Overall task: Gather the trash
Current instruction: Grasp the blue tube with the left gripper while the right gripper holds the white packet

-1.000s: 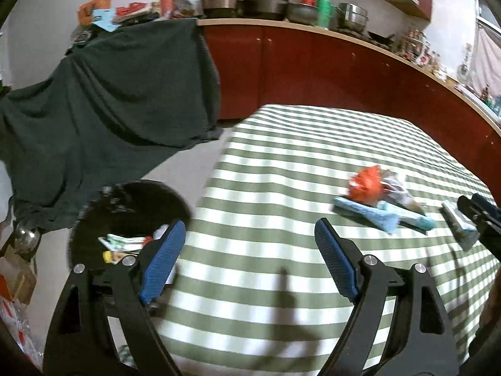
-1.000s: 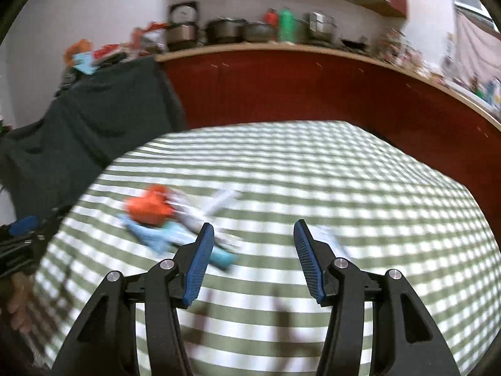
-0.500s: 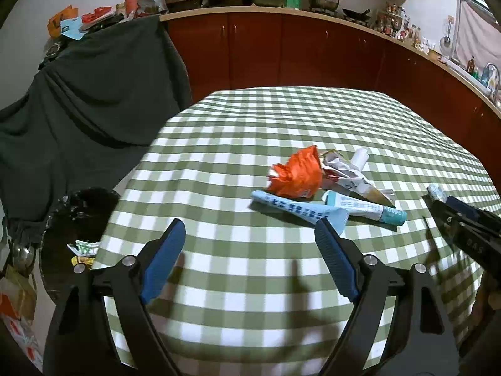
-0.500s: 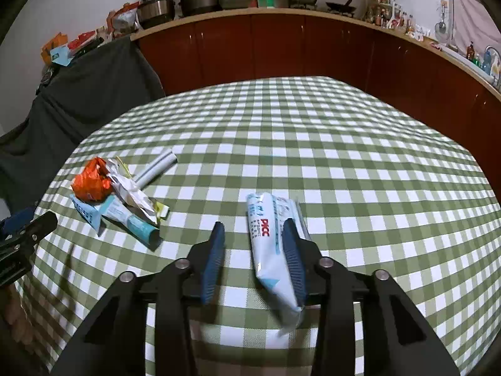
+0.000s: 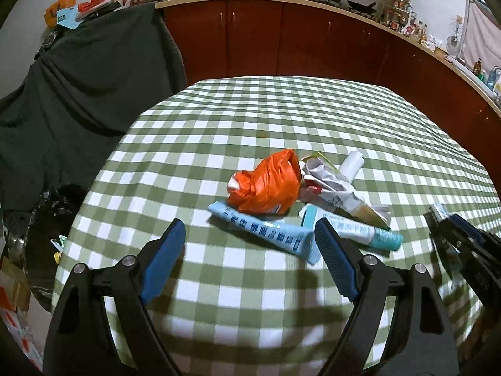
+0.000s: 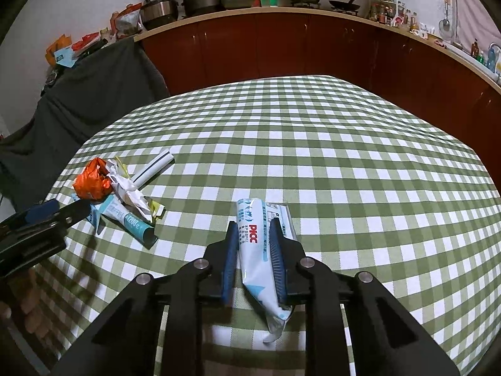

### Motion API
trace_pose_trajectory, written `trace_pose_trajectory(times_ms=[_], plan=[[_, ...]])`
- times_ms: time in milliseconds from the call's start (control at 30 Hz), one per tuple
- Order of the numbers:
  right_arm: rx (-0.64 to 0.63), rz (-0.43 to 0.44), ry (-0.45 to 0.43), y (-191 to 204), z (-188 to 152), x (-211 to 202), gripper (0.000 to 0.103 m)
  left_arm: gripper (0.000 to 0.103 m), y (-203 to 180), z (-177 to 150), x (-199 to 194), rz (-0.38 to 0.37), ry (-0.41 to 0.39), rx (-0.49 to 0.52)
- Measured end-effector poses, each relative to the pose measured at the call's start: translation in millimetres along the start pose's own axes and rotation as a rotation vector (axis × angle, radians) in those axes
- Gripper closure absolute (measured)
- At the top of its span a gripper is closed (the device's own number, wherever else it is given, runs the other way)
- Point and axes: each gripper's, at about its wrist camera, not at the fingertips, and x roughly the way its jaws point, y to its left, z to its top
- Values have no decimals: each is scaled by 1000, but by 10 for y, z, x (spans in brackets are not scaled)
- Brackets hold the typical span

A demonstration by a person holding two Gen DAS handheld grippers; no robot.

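My right gripper [image 6: 253,244] is shut on a white and blue tissue pack [image 6: 255,250], held just above the checked tablecloth [image 6: 344,163]. My left gripper [image 5: 247,247] is open and empty, just in front of a trash pile: an orange wrapper [image 5: 266,185], a light blue tube [image 5: 266,228], a second teal-tipped tube [image 5: 357,228] and crumpled white paper [image 5: 328,181]. The same pile shows in the right wrist view, with the orange wrapper [image 6: 92,183] at the left. The right gripper also shows at the right edge of the left wrist view [image 5: 438,219].
A black-lined trash bin [image 5: 47,219] with some wrappers in it stands on the floor left of the table. A dark cloth [image 5: 78,94] drapes over furniture behind it. Red cabinets [image 6: 281,47] with pots on the counter run along the back.
My right gripper closed on the tissue pack. My left gripper swung from over the bin towards the trash pile on the table, staying open.
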Motion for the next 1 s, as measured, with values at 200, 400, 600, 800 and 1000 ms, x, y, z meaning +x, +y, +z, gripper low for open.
trace_pose_trajectory(times_ms=[200,400,600,800,1000], plan=[[1,9,3,-6,7,-2,81,19,-23,43,164,0,47,-19],[1,21,5,-2,8,-6,81,19,100,-25,142,-3,54,1],[-4,31,11,28,-21,-9,81,20,248,-135,59,14,55,31],[-9,36,10,61,-37,-29,81,24,425,-170,-71,2,49,-1],[-12,42,10,75,-45,-37,81,21,362,-43,-49,-12,31,-38]])
